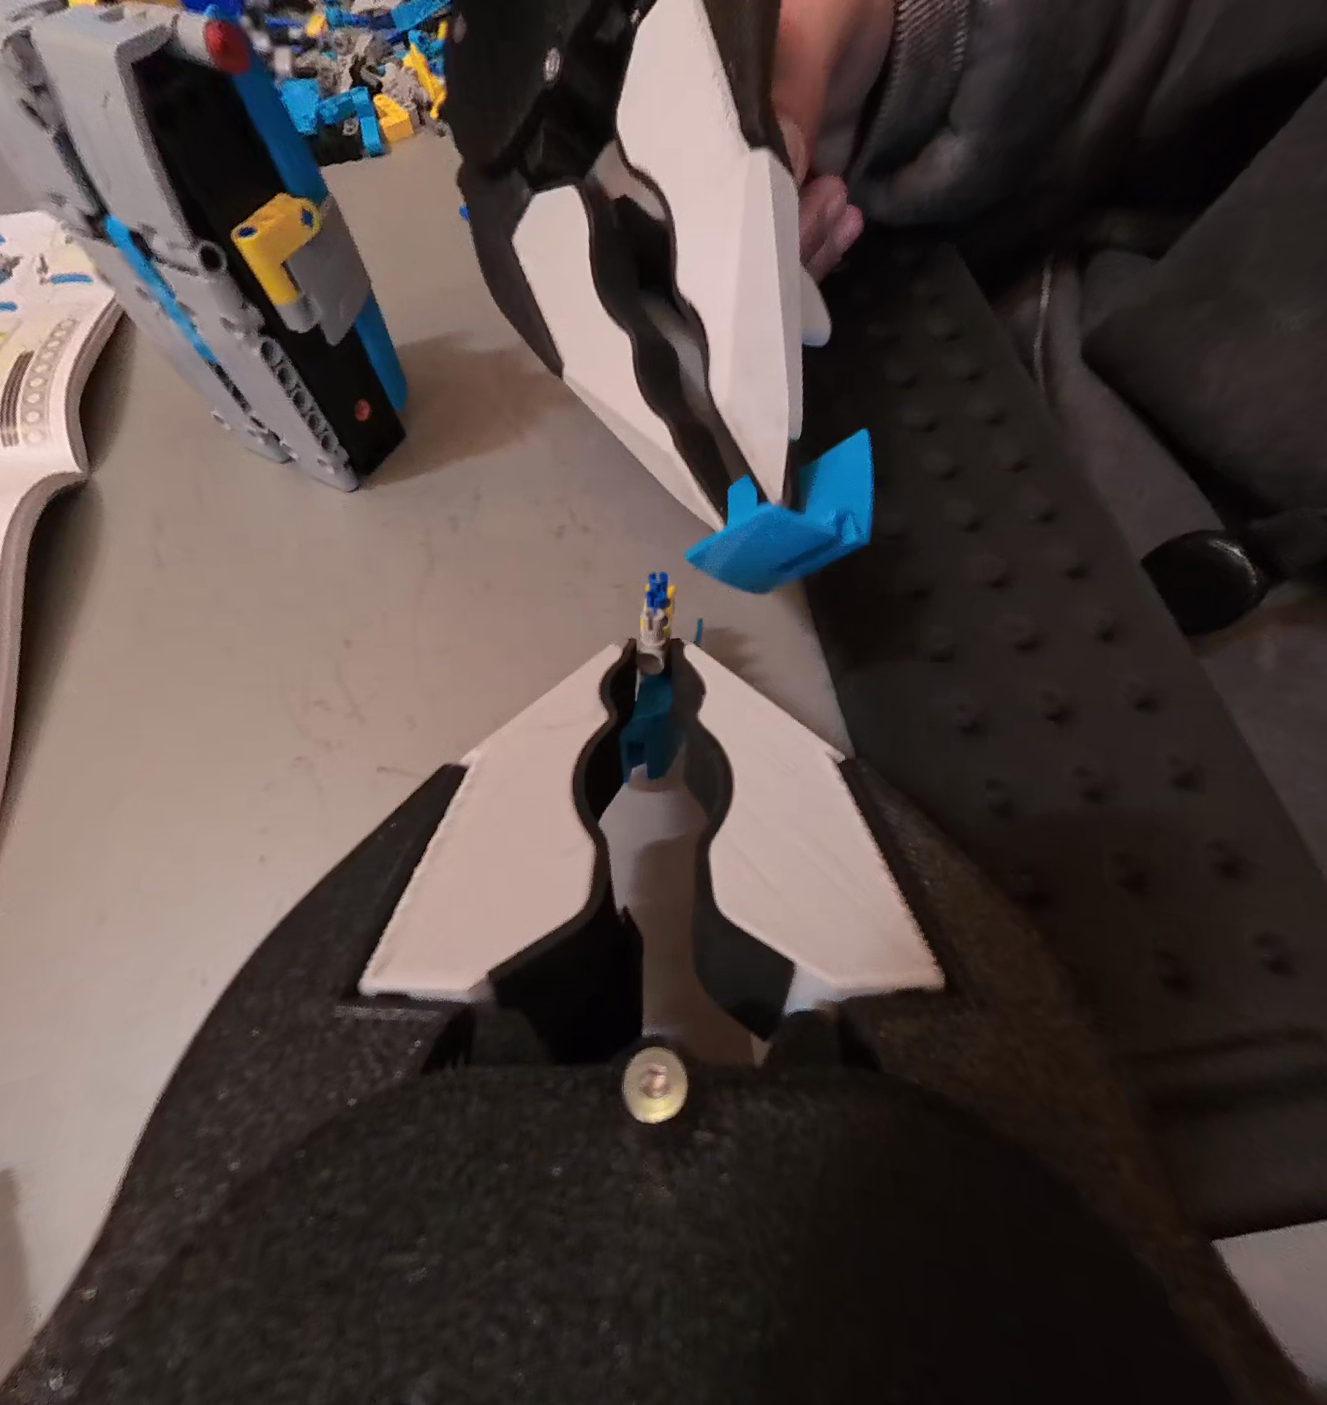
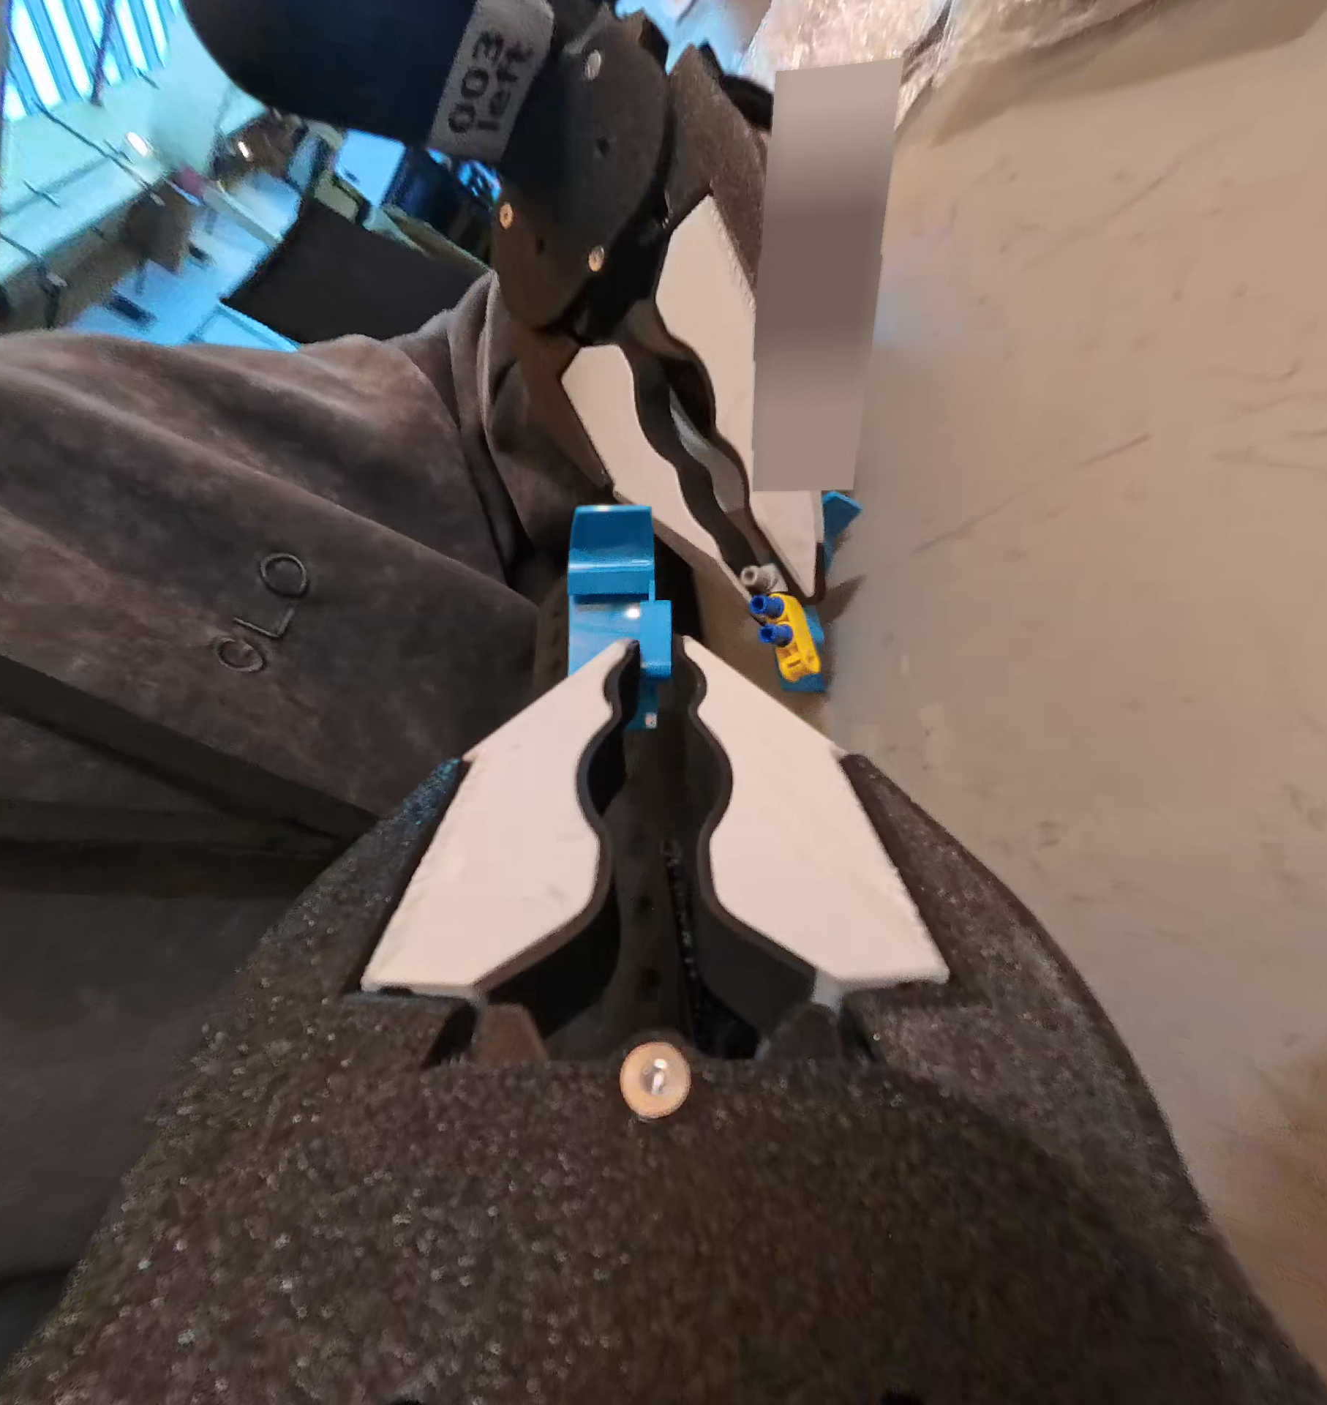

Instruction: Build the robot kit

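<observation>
My left gripper is shut on a small brick assembly: a blue piece with a grey connector, a yellow piece and blue pins at its tip. It also shows in the right wrist view, just above the table. My right gripper is shut on a blue curved panel piece. In the left wrist view the right gripper comes in from the top and holds that blue panel a short way beyond my left fingertips, near the table's right edge.
A grey, black and blue brick model stands at the upper left on the beige table. A pile of loose blue, yellow and grey bricks lies behind it. An open instruction booklet lies at the left. A dark chair and a person's dark jacket are beside the table. The grippers are tip to tip, or close to it.
</observation>
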The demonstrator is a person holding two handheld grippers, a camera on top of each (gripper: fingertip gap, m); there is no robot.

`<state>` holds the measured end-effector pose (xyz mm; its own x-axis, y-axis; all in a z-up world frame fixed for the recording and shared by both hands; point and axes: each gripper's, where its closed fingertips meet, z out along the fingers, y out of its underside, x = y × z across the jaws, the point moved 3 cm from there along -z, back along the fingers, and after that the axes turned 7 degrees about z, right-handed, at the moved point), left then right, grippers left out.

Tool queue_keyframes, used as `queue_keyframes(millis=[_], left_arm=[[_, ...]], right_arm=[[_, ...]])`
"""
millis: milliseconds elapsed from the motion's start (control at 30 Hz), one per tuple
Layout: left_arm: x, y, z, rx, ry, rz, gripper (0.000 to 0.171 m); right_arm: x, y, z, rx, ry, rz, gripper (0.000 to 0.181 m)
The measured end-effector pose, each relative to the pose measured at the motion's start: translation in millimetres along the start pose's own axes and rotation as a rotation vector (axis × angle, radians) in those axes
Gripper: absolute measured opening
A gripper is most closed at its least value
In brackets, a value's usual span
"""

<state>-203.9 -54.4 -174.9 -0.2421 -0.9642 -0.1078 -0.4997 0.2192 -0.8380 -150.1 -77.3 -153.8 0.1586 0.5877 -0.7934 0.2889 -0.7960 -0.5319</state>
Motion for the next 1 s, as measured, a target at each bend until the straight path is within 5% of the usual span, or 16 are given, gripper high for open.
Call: queue_keyframes(millis=[133,333,533,667,933,1000], left_arm=[[-7,4,-2,-0.007,0.024,-0.119,0.007],[-6,-18,-13,0.172,0.061,-0.154,0.007],[-15,-1,-5,0.041,-0.024,-0.157,0.007],[-24,7,-8,-0.005,-0.099,-0.110,0.007],[-21,6,-6,-0.007,-0.088,-0.095,0.007],[-21,6,-6,-0.007,-0.089,-0.094,0.007]], right_arm=[[5,-8,-7,0.071,-0.042,0.093,0.007],[4,-12,-5,0.111,-0.106,0.204,0.008],[18,-6,-2,0.060,0.208,-0.024,0.007],[36,37,-16,-0.340,0.469,-0.172,0.008],[44,33,-26,-0.338,0.569,-0.267,0.008],[44,28,-31,-0.334,0.630,-0.337,0.025]])
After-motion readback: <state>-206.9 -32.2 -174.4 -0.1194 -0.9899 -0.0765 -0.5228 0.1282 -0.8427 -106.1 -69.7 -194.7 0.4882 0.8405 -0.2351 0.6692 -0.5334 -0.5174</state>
